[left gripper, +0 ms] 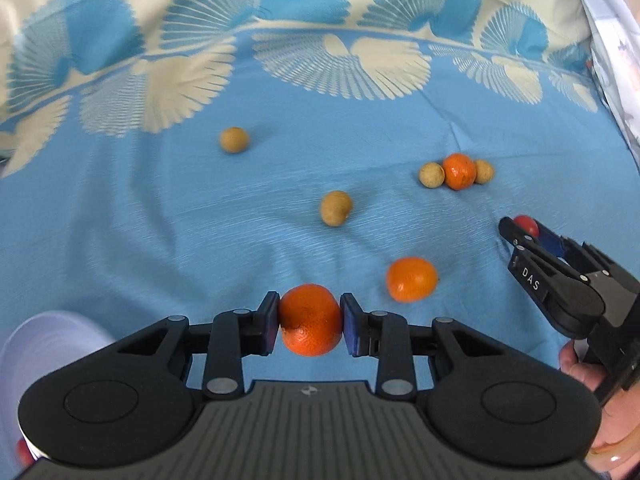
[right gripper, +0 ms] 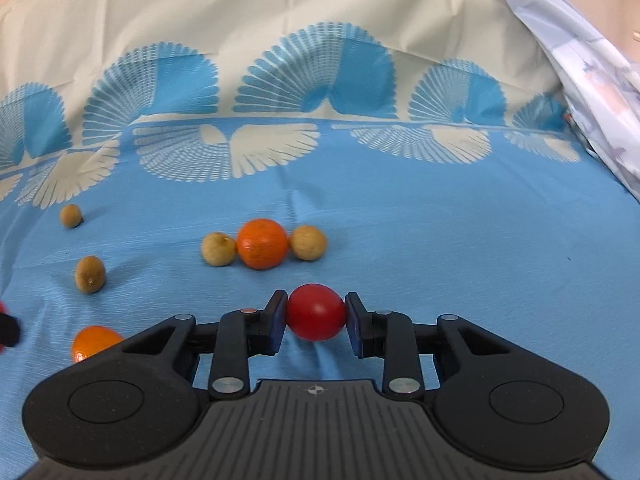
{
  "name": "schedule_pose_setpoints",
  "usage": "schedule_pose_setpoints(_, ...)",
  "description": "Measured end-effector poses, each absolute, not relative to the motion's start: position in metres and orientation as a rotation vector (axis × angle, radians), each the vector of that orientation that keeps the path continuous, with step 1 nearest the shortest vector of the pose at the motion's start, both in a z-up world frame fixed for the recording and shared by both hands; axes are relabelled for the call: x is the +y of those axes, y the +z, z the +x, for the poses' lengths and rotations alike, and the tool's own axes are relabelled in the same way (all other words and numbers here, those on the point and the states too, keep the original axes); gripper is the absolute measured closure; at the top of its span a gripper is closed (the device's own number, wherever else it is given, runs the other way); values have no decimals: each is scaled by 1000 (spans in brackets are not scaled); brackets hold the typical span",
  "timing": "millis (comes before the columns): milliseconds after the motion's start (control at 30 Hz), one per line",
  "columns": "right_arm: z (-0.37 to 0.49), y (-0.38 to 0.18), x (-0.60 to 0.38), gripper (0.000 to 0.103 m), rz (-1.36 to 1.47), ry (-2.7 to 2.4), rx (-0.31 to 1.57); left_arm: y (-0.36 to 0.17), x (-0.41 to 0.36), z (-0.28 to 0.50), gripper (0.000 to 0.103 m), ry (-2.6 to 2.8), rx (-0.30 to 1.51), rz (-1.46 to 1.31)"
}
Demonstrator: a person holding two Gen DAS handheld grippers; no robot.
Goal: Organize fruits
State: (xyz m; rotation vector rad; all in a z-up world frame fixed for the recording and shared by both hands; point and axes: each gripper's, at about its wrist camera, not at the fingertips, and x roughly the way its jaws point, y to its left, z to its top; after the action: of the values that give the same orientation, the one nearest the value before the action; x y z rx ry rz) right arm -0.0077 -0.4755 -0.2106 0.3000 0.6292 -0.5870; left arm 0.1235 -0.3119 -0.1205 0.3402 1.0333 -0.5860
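Note:
My left gripper (left gripper: 310, 320) is shut on a mandarin (left gripper: 310, 318), held above the blue cloth. My right gripper (right gripper: 316, 316) is shut on a small red tomato (right gripper: 316, 311); in the left wrist view that gripper (left gripper: 520, 236) reaches in from the right with the tomato (left gripper: 526, 225) at its tip. Loose on the cloth lie another mandarin (left gripper: 411, 279), (right gripper: 94, 342) and a third mandarin (left gripper: 459, 171), (right gripper: 262, 243) flanked by two tan longans (left gripper: 431, 175), (left gripper: 483, 171). Two more longans (left gripper: 336, 208), (left gripper: 234, 140) lie further left.
The blue cloth with cream fan patterns (left gripper: 160, 220) covers the whole surface and has creases. A white round container (left gripper: 44, 344) shows at the lower left of the left wrist view. A pale patterned fabric (right gripper: 592, 80) rises along the right. A hand (left gripper: 604, 412) holds the right gripper.

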Motion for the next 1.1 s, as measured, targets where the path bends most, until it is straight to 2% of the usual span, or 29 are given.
schedule_pose_setpoints(200,-27,-173,-450,71,340,-532,617,-74,-259,93,67,-553,1005,315)
schedule_pose_setpoints(533,-76,-90,-334,71,324,-263,584,-24,-157,42,67,-469,961,259)
schedule_pose_setpoints(1100,-117,-22,-190,71,171,4,596,-7,-21,-18,67,-358,937,110)
